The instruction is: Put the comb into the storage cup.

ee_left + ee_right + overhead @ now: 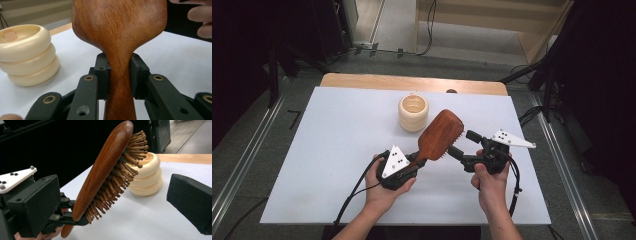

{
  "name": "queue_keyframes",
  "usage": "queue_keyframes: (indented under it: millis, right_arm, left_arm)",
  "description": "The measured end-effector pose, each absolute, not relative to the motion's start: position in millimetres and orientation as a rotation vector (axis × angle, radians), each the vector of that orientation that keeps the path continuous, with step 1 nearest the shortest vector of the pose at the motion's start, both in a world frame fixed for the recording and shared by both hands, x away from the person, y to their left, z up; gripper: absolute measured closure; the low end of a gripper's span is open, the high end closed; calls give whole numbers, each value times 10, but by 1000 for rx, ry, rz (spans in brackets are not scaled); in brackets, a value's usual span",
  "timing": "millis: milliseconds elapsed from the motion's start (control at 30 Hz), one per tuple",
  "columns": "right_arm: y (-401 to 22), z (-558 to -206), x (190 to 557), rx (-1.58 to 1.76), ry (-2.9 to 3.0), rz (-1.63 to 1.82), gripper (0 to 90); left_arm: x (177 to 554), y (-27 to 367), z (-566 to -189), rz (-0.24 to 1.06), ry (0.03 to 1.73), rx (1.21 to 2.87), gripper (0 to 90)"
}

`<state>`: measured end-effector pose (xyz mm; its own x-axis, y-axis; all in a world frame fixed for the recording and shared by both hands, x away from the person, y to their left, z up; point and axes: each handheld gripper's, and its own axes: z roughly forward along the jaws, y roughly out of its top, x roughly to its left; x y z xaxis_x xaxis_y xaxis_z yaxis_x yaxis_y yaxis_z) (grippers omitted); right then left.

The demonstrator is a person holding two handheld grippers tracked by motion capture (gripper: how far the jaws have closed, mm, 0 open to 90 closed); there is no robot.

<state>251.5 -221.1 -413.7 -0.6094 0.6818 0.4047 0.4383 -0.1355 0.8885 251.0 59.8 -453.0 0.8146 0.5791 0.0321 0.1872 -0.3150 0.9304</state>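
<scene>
A wooden hairbrush [439, 134] is held above the white table, head tilted up and away, bristles facing right. My left gripper [411, 164] is shut on its handle; in the left gripper view the jaws pinch the narrow neck of the brush [120, 75] just below the head. My right gripper [465, 144] is open beside the bristle side of the head. In the right gripper view the hairbrush [105, 170] with its brown bristles [120, 175] stands just beyond the wide-apart jaws of my right gripper [112, 205], which hold nothing.
A cream ribbed cup [413, 112] stands upright on the white tabletop [337, 145] just behind the brush, also in the left gripper view as the cup [27, 55]. The table's wooden back edge [412, 82] lies beyond. Free surface spreads to the left and right.
</scene>
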Motion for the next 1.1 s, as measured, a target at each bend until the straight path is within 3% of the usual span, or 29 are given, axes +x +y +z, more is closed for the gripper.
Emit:
queue_keyframes:
  millis: [267, 467, 700, 933, 1100]
  right_arm:
    - [-2070, -4162, 2607, 1330, 1922, 1857, 0]
    - [-1970, -4188, 2663, 1377, 1917, 1884, 57]
    - [-1856, -4190, 2715, 1445, 1923, 1869, 137]
    - [-1790, -4230, 2758, 1508, 1933, 1897, 304]
    - [-1770, -4254, 2783, 1557, 1956, 1902, 355]
  left_arm:
    - [2489, 618, -4540, 445, 582, 1857, 722]
    - [2472, 605, -4555, 454, 583, 1847, 723]
    - [2461, 595, -4571, 460, 574, 1839, 723]
    - [2451, 579, -4586, 466, 572, 1837, 722]
    - [2446, 568, -4605, 481, 575, 1841, 722]
